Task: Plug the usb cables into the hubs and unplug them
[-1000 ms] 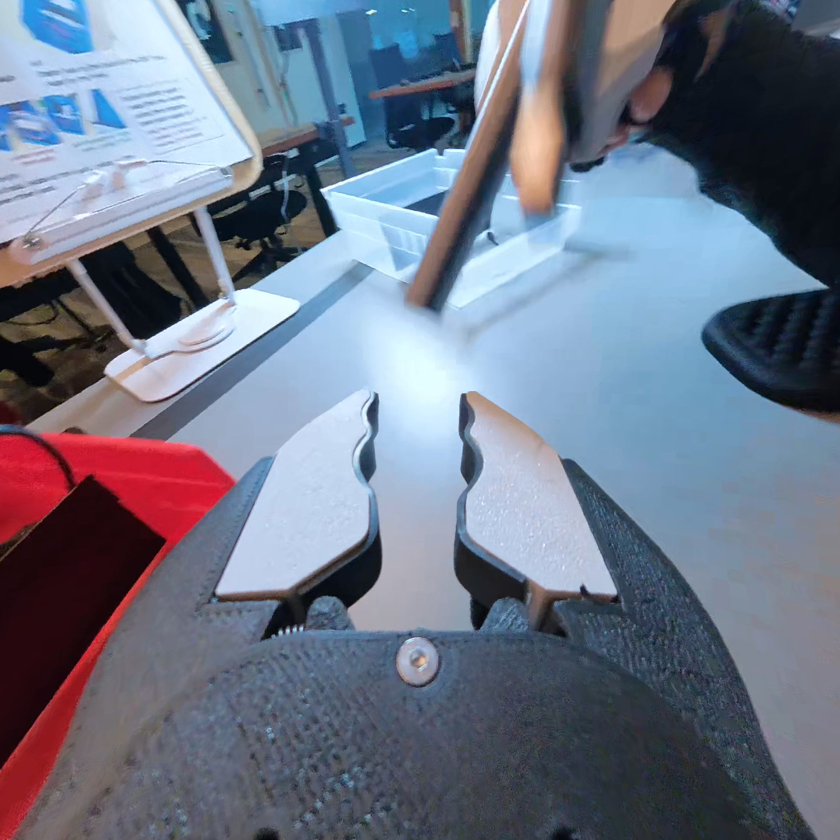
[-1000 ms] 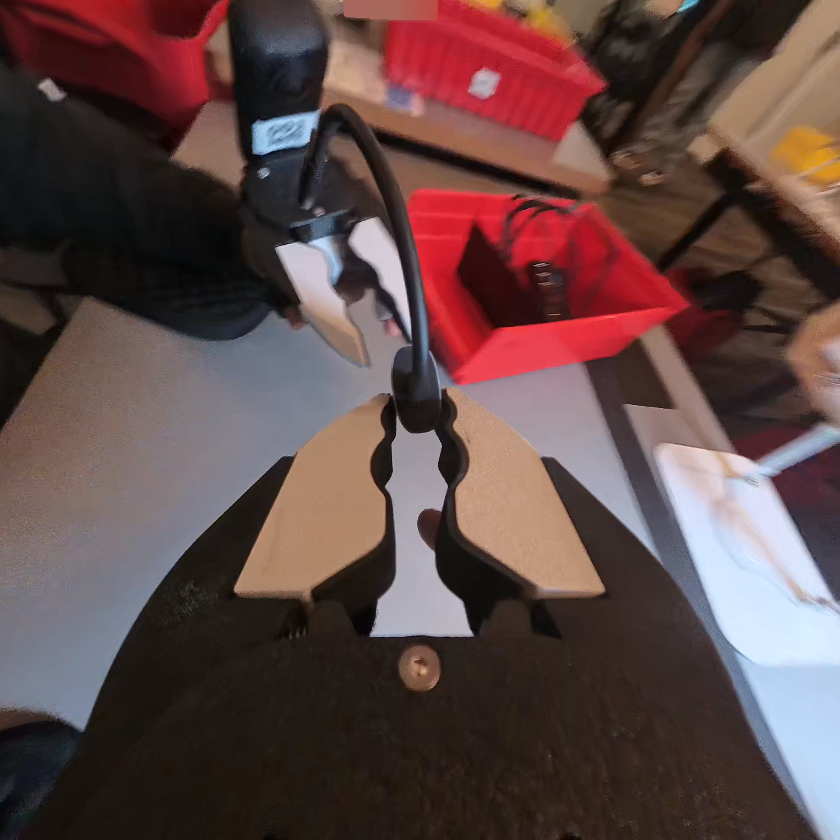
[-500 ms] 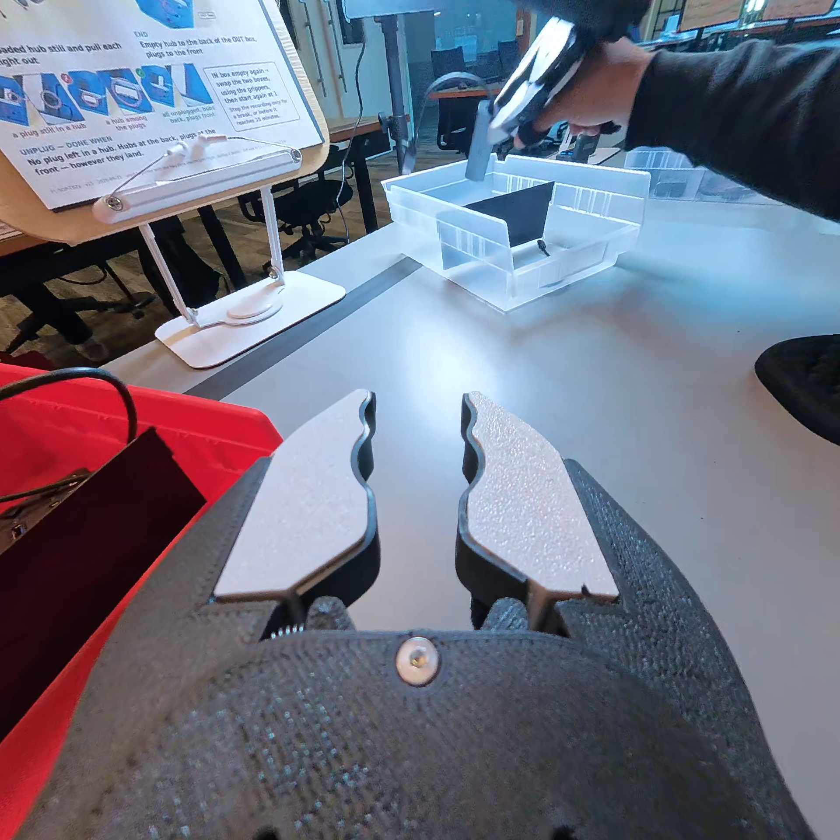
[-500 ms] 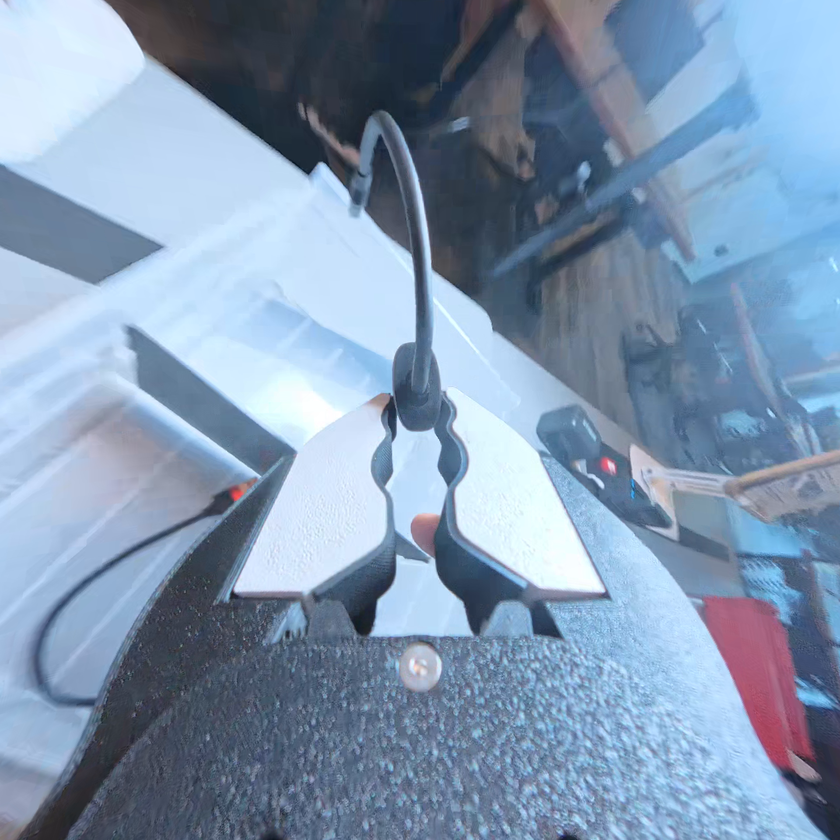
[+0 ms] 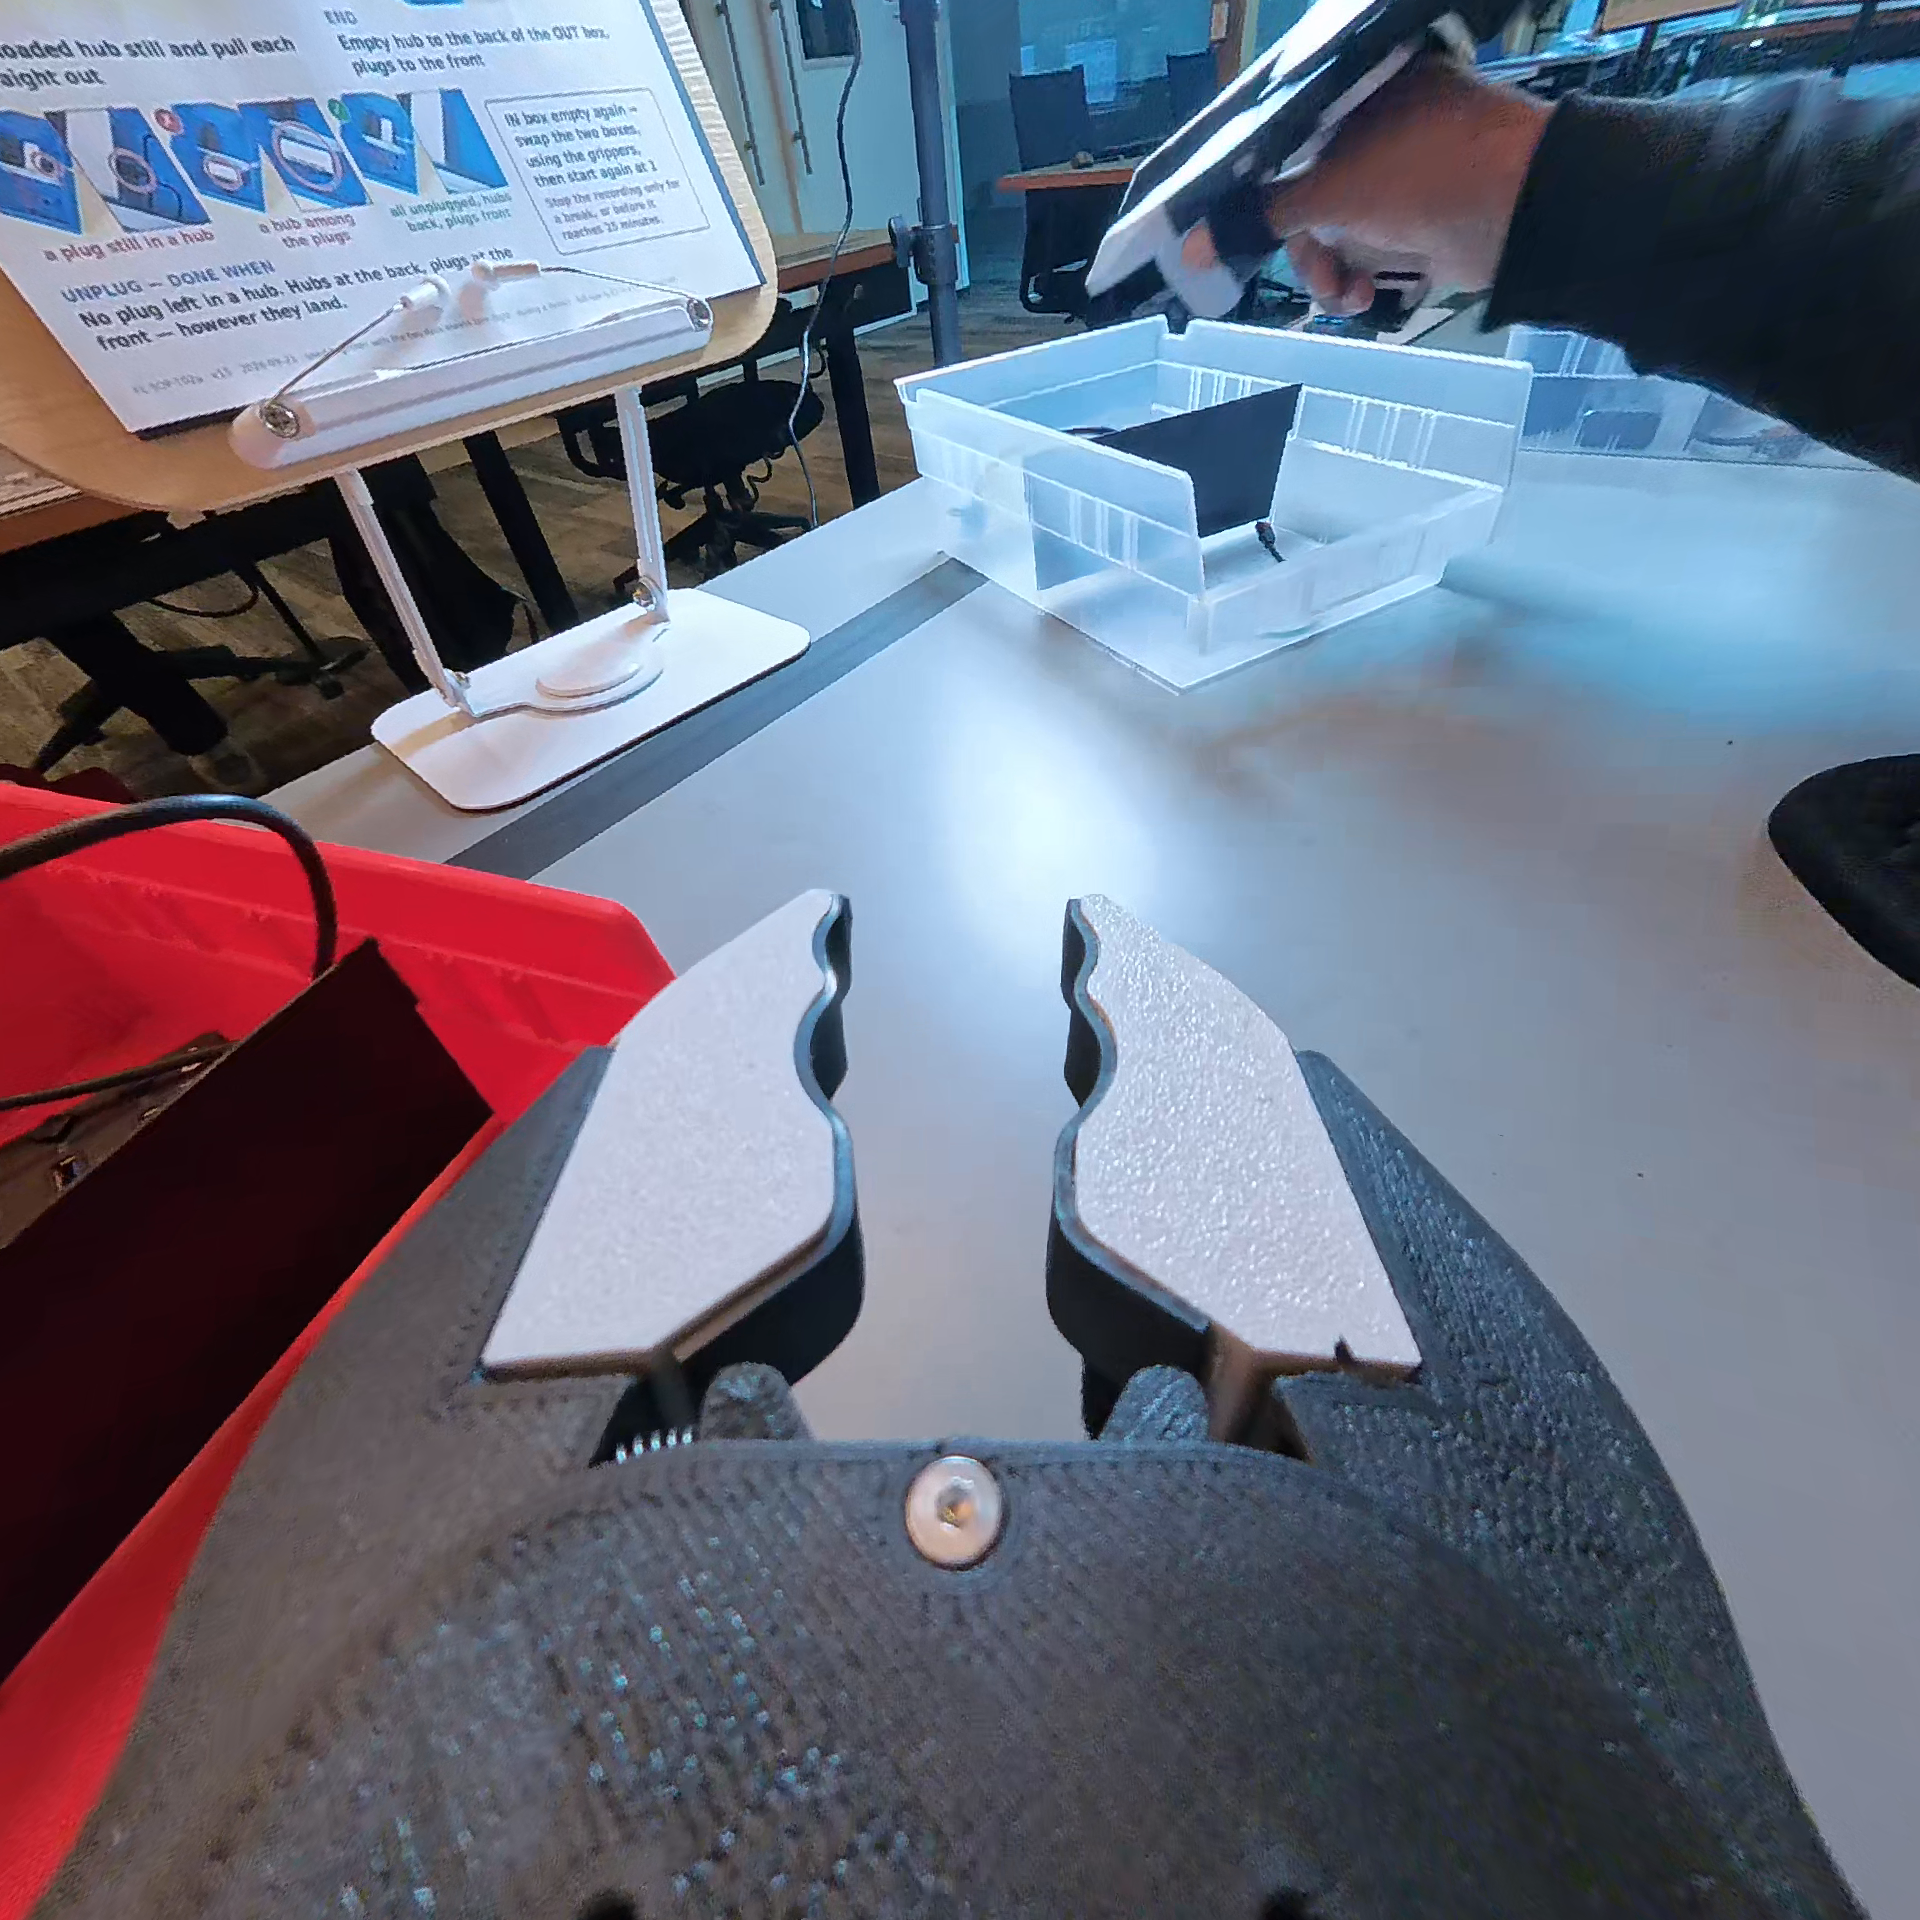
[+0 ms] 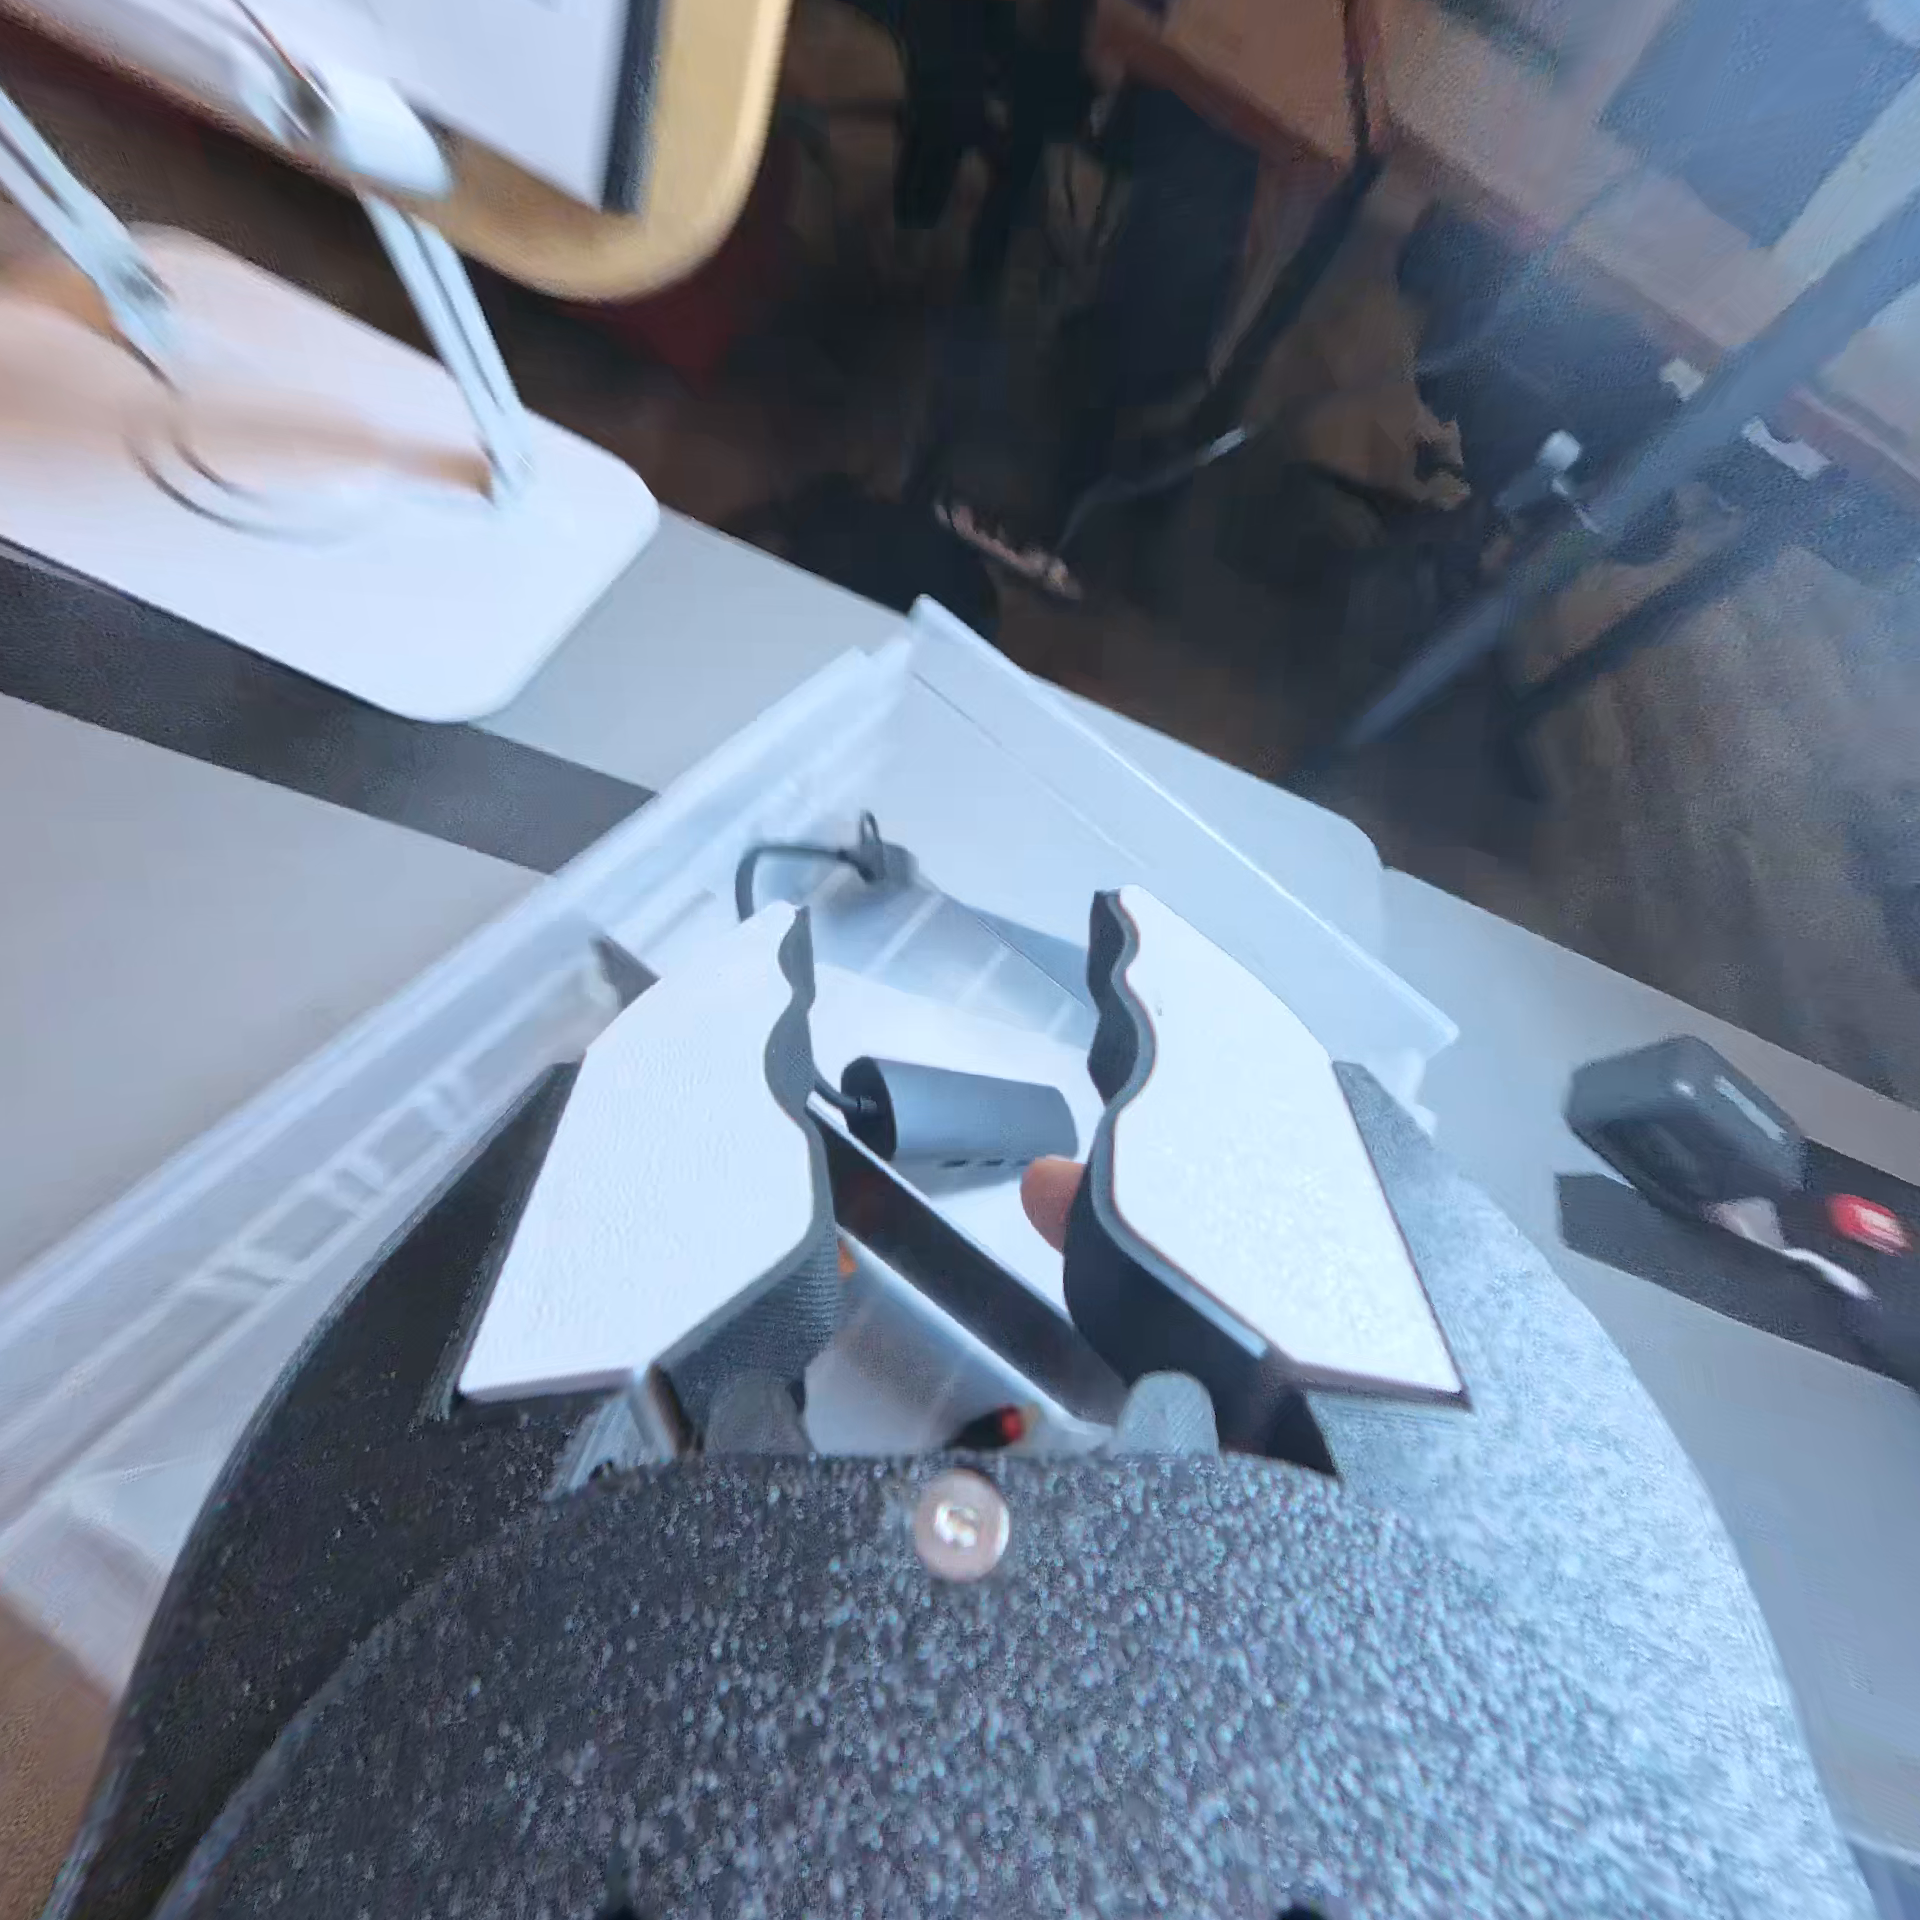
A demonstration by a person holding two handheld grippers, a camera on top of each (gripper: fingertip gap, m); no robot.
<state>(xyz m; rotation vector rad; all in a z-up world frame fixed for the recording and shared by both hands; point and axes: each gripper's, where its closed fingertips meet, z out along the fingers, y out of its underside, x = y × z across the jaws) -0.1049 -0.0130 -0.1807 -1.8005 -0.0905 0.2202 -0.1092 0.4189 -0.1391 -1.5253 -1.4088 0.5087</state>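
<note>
My left gripper (image 5: 956, 935) is open and empty, low over the grey table beside a red bin (image 5: 416, 914). That bin holds a black divider (image 5: 208, 1195) and a black cable (image 5: 260, 821). My right gripper (image 6: 951, 914) is open above a clear plastic bin (image 6: 416, 1091). A grey usb hub (image 6: 961, 1117) with a thin black cable (image 6: 800, 857) lies in that bin, below the gap between the fingers and beside a black divider (image 6: 935, 1226). In the left wrist view the right gripper (image 5: 1153, 239) hovers over the clear bin (image 5: 1122, 520), where a small cable end (image 5: 1265, 535) shows.
A white document stand (image 5: 582, 686) with an instruction sheet stands at the table's far left edge. A black power strip (image 6: 1683, 1132) lies right of the clear bin. A black mesh pad (image 5: 1860, 852) sits at the right. The person's dark sleeve (image 5: 1714, 239) reaches across. About 45 cm separates my left fingertips from my right.
My right gripper carried the hub by its cable end from near the red bin to the clear bin, then opened; the hub now lies in the bin. My left gripper stayed open, almost still.
</note>
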